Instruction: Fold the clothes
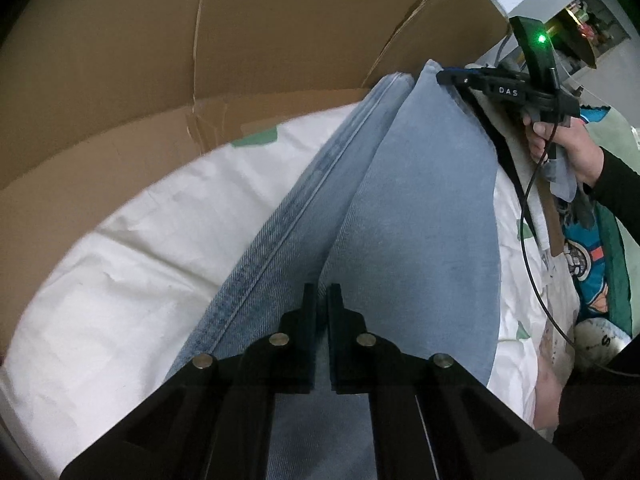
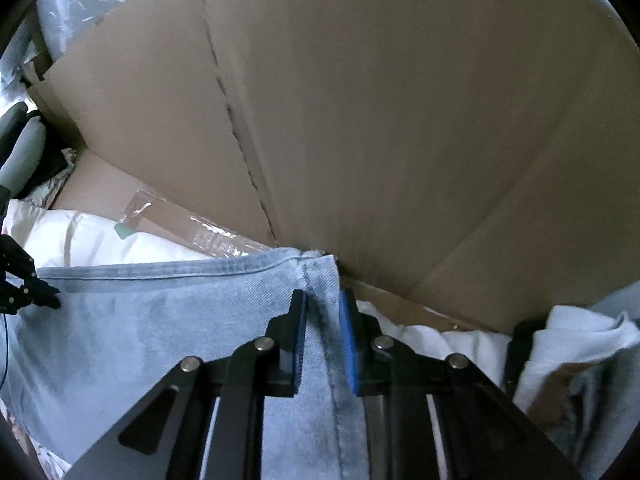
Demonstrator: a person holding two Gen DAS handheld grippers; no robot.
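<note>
Light blue jeans lie stretched over a white sheet, with the hem edge raised between both grippers. My left gripper is shut on the denim at the near end, its black fingers almost touching with the cloth pinched between them. My right gripper holds the far corner of the same hem, lifted off the sheet. In the right wrist view, the right gripper has its blue pads pressed on a bunched seam of the jeans. The left gripper's tip shows at the left edge.
A tall cardboard wall stands close behind the sheet. A hand in a dark sleeve holds the right gripper, and a black cable hangs from it. A colourful printed garment lies at the right. White cloth sits beside the right gripper.
</note>
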